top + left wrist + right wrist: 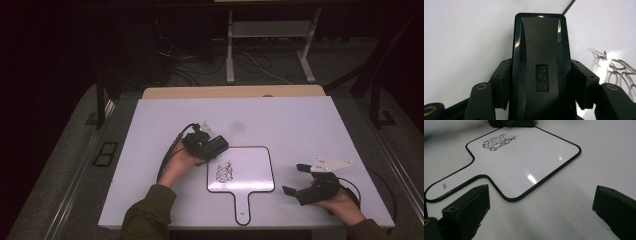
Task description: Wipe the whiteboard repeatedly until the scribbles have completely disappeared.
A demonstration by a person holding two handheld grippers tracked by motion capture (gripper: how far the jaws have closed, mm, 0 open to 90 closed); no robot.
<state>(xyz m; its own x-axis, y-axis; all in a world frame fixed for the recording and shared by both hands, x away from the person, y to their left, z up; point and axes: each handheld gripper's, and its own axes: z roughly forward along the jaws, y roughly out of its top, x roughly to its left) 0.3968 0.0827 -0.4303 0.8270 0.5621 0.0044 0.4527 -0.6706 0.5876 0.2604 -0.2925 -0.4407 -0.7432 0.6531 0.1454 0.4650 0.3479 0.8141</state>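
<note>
A small paddle-shaped whiteboard [250, 172] with a black rim lies flat on the white table, handle toward me. A dark scribble [224, 171] marks its left part. My left gripper [214, 149] is shut on a black "deli" eraser [540, 62], which its two pads [502, 82] clamp from both sides. The eraser sits at the board's upper left corner, just beside the scribble [616, 68]. My right gripper [293, 178] rests open on the table right of the board, with nothing between its fingers [466, 212]. It faces the whiteboard [529, 162] and the scribble [497, 142].
The white tabletop [300, 120] has bare room behind and to the right of the board. Beyond its far wooden edge [235, 92] are a dark floor, cables and white desk legs [230, 50]. A cable [170, 150] trails from the left gripper.
</note>
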